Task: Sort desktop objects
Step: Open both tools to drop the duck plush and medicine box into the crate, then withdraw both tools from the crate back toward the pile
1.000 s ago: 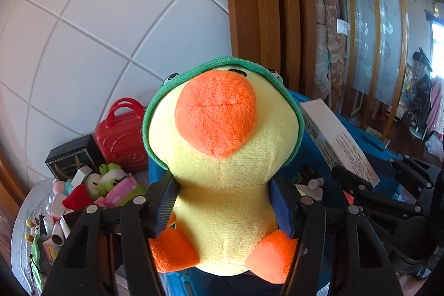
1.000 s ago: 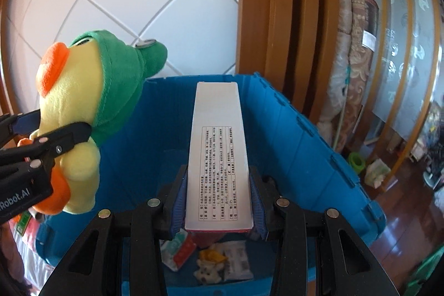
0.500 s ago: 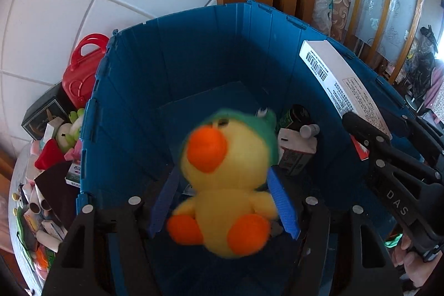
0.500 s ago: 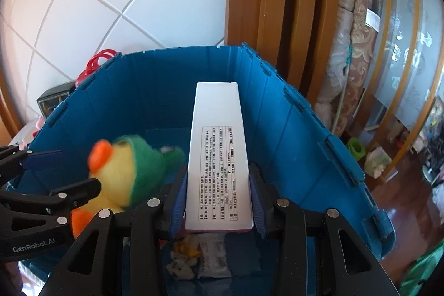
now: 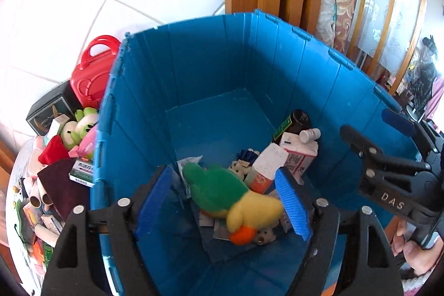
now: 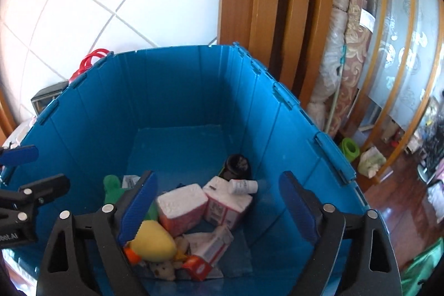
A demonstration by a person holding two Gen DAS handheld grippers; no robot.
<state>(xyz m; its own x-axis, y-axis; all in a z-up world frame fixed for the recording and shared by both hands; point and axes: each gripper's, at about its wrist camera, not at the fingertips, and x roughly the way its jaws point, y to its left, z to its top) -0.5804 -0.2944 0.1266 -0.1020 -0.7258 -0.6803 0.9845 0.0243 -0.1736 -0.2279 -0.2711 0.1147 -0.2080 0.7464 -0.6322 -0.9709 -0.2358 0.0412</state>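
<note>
Big blue crate (image 5: 138,107) fills both views, and it is collecting a fair haul: the plush duck (image 5: 236,201) in its green hood lies on its side on the crate floor, right on top of the paper packets, resting there with nothing gripping it. Next to it sits the long white box (image 6: 181,205), tipped among the cartons, with a white-and-pink carton (image 5: 298,154) beside it, a dark bottle (image 6: 236,167) against the far-right wall and a small white bottle (image 6: 244,186) lying across the carton. So that much reads as sorted. Both tools hover above the rim: the left hand-held gripper (image 5: 222,197) has its blue pads spread wide with the duck merely seen between them, and the right hand-held gripper (image 6: 217,203) is equally spread, holding nothing. What's left, by my reckoning, is plenty: outside the crate on the tabletop (image 5: 14,185) to the left waits a heap, with a red toy case (image 5: 91,74), a black box (image 5: 48,113), a green frog toy (image 5: 79,126) and little tubes (image 5: 38,196).
</note>
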